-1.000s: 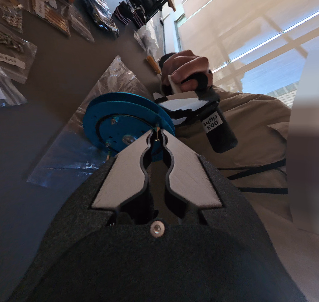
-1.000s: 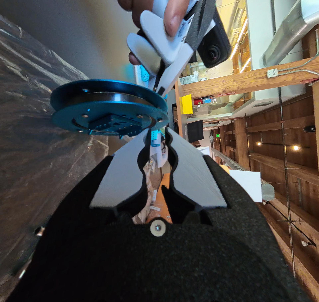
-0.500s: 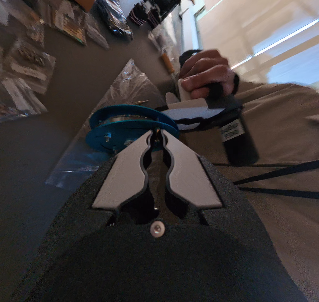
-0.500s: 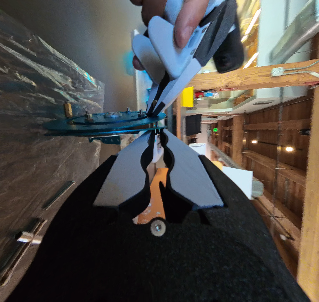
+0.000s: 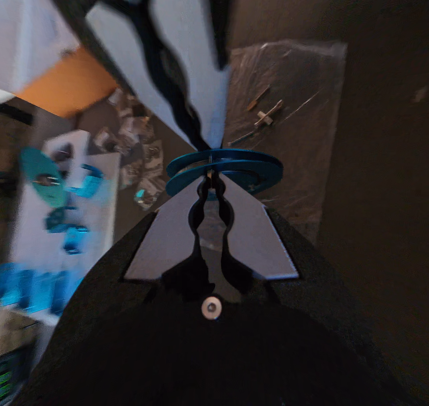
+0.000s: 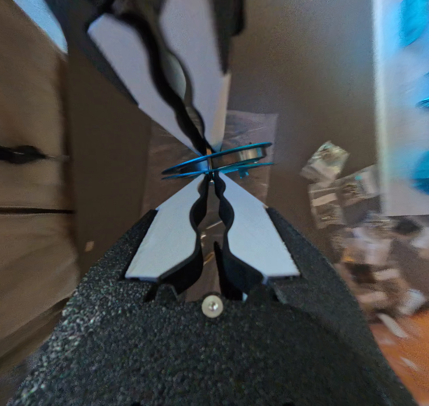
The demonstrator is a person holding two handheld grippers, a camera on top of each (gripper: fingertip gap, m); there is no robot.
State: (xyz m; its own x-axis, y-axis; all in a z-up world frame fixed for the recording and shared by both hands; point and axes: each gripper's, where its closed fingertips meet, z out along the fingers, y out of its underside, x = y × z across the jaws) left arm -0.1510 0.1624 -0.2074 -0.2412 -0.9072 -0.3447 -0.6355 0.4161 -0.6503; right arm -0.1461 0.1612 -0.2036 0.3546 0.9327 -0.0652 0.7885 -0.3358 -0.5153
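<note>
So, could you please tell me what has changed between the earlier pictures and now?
Both tools have swung round with the blue double-disc part: the views that showed windows and the far room now look down on the grey table and clear plastic bag. The frames are motion-blurred. Unchanged: the left tool and right tool stay shut on the part's rim from opposite sides, meeting tip to tip.

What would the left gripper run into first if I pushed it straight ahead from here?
The left gripper, already shut on the blue double-disc part, would likely meet the right gripper pinching the opposite rim.
</note>
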